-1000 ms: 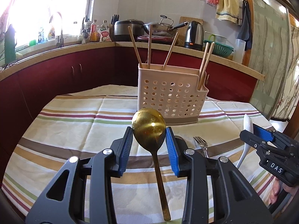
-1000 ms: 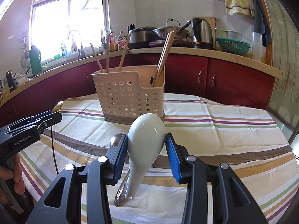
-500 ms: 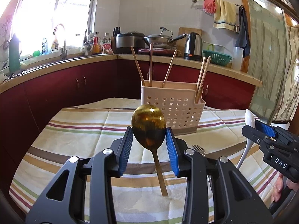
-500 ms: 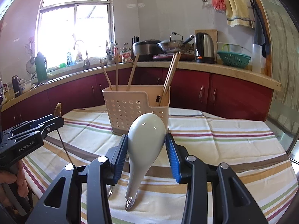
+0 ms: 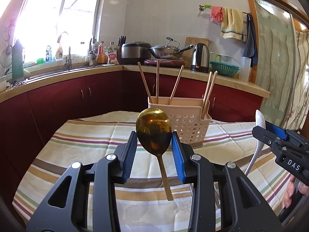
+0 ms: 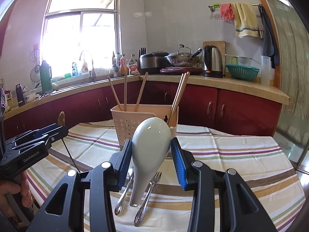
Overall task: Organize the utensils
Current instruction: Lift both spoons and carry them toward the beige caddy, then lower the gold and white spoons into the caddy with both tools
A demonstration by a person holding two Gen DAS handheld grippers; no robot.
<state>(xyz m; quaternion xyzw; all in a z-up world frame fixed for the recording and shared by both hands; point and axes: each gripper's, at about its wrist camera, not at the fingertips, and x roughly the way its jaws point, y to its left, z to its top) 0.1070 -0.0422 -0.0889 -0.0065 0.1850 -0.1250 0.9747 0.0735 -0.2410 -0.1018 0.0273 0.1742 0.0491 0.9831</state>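
My left gripper (image 5: 154,141) is shut on a gold metal spoon (image 5: 154,130), bowl up, handle hanging down, held above the striped tablecloth (image 5: 87,141). My right gripper (image 6: 151,150) is shut on a white ceramic spoon (image 6: 150,145), bowl up, also held in the air. A beige perforated utensil holder (image 5: 190,127) with several wooden chopsticks stands on the table beyond both; it also shows in the right wrist view (image 6: 127,127). A metal fork (image 6: 147,195) and a metal spoon (image 6: 123,195) lie on the cloth below my right gripper.
The right gripper with the white spoon shows at the right of the left wrist view (image 5: 280,145); the left gripper shows at the left of the right wrist view (image 6: 29,147). Red cabinets and a counter (image 6: 231,85) with kitchenware stand behind the table.
Both grippers have risen with their spoons, whose handles now hang off the cloth. The holder looks lower and farther in both views.
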